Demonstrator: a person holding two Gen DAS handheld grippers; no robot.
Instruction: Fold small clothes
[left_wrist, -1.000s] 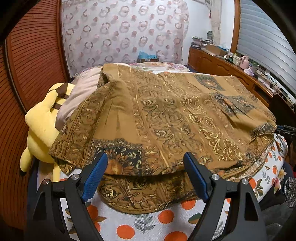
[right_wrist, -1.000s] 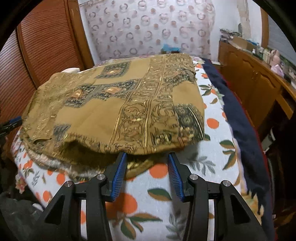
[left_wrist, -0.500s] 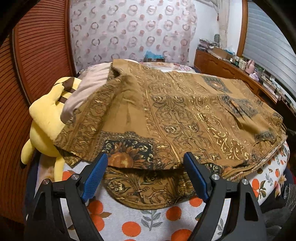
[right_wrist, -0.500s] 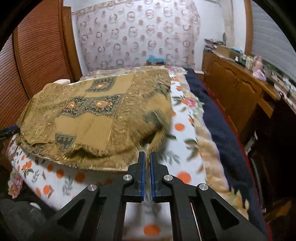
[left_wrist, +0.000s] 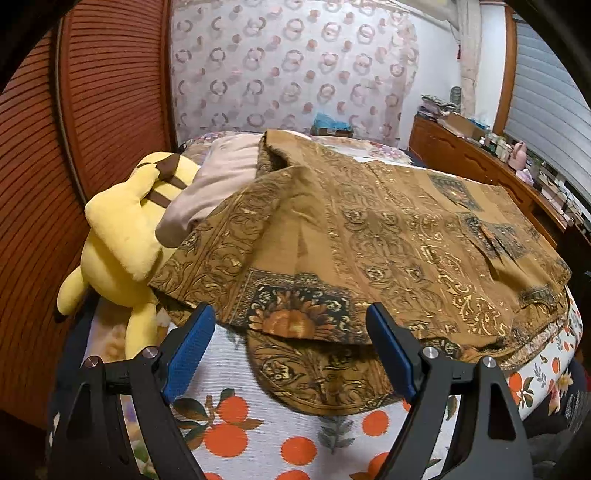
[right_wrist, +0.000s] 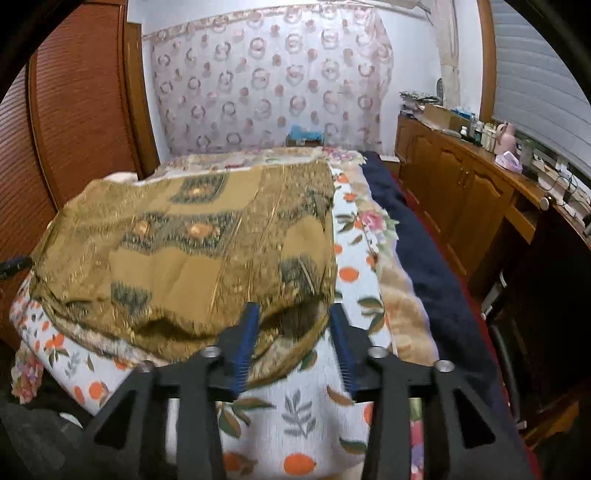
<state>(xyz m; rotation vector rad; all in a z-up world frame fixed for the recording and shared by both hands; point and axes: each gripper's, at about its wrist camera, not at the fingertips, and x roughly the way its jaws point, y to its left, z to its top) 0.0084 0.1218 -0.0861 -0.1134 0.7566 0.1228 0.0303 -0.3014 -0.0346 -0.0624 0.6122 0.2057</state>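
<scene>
A brown and gold patterned garment (left_wrist: 369, 236) lies spread in loose layers on the bed, its near hem in front of me. My left gripper (left_wrist: 291, 347) is open and empty, its blue pads either side of the garment's near edge without touching it. In the right wrist view the same garment (right_wrist: 192, 243) lies on the orange-print sheet. My right gripper (right_wrist: 293, 332) is open, its fingertips at the garment's near right corner; the view is blurred by motion.
A yellow plush toy (left_wrist: 122, 236) and a beige pillow (left_wrist: 218, 184) lie at the bed's left side against a red slatted wall. A dark blue blanket (right_wrist: 417, 236) runs along the bed's right edge. A wooden cabinet (right_wrist: 472, 192) with clutter stands at right.
My right gripper was shut half a second ago and has opened, moving back in toward the garment's corner. My left gripper stayed open and shifted slightly back and left.
</scene>
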